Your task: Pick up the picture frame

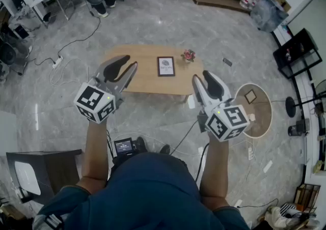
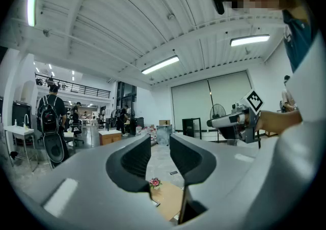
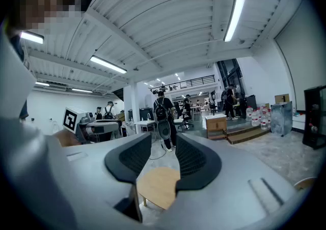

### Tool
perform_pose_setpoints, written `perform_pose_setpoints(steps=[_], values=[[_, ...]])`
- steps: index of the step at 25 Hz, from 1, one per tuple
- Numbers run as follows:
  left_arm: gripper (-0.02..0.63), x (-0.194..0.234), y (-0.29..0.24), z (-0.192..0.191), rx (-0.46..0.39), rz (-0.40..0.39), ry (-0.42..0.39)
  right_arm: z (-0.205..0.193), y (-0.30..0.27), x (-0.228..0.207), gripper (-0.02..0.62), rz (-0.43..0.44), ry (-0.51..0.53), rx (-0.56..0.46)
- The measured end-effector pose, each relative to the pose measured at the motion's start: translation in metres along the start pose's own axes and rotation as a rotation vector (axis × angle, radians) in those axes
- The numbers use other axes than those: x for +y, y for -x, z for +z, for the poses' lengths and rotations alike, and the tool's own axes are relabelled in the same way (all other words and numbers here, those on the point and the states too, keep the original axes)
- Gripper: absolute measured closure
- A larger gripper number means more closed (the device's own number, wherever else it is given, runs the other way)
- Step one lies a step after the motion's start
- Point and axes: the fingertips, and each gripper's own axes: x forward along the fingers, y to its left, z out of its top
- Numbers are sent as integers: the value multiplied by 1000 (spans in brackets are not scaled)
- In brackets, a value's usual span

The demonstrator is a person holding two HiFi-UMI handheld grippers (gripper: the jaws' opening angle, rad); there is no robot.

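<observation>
Head view: the frame [image 1: 166, 66] lies flat on the table [image 1: 137, 74] beside a flower [image 1: 188, 55]. The left gripper [image 1: 130, 63] and right gripper [image 1: 200, 76] hover short of the table. Left gripper view: jaws narrowly apart, empty, flower beyond. Right gripper view: jaws likewise, only bare tabletop beyond.

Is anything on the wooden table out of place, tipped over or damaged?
Only the black rectangular picture frame: it seems to lie flat on the light wooden table, not standing. The small pink flower pot beside it stands upright.
</observation>
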Motion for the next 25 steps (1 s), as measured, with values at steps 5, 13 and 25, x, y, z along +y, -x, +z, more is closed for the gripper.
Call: perform_pose_setpoints(steps=[5,13,25], values=[[492,3,-1,-2,0,-6,-3,0,-3,0,465,-3,5,-4],[492,9,-3,-5,4,-20,-5,-2,-8,1,465,-19,6,7],[494,27,-3,-17,4,-57,5,-6,-22,8,464,-55,-47,-23]])
